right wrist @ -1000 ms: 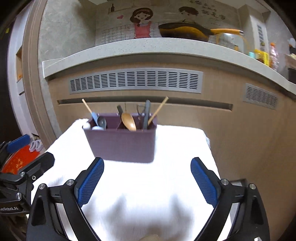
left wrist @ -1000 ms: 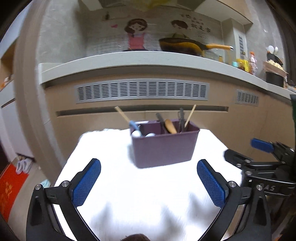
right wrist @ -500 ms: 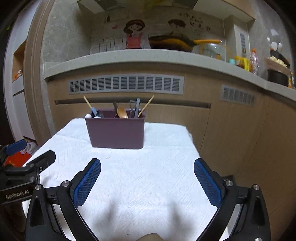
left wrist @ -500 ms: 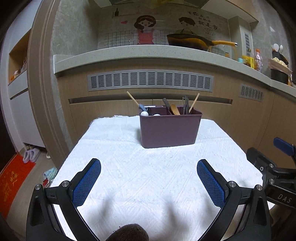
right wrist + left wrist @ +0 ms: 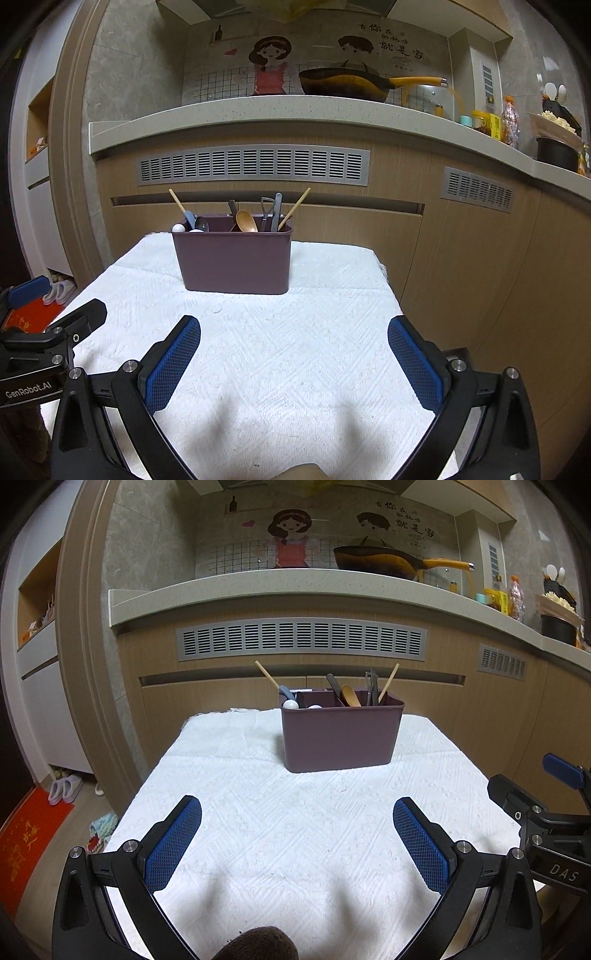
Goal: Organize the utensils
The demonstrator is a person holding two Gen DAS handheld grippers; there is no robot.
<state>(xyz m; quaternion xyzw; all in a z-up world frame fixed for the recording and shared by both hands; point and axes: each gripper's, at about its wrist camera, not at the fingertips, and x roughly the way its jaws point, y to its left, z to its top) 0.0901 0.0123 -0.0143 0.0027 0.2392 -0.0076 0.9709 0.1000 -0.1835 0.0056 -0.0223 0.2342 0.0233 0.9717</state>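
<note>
Upright, utensils [image 5: 351, 696] lean in caddy [image 5: 340, 738]; both tongs [image 5: 297, 843] [image 5: 293, 360] spread, empty.

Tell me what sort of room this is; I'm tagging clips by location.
Most likely a home kitchen: a frying pan sits on the countertop, with a purple utensil caddy on the cloth-covered table.

Wooden cabinets [image 5: 221, 709] under a speckled counter [image 5: 295, 581] (cartoon mural [image 5: 271, 66] above).

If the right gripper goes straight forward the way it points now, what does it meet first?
Probably the purple utensil caddy, a little left of the line of the right gripper. Before it lies only white cloth. Depth is unclear.
</note>
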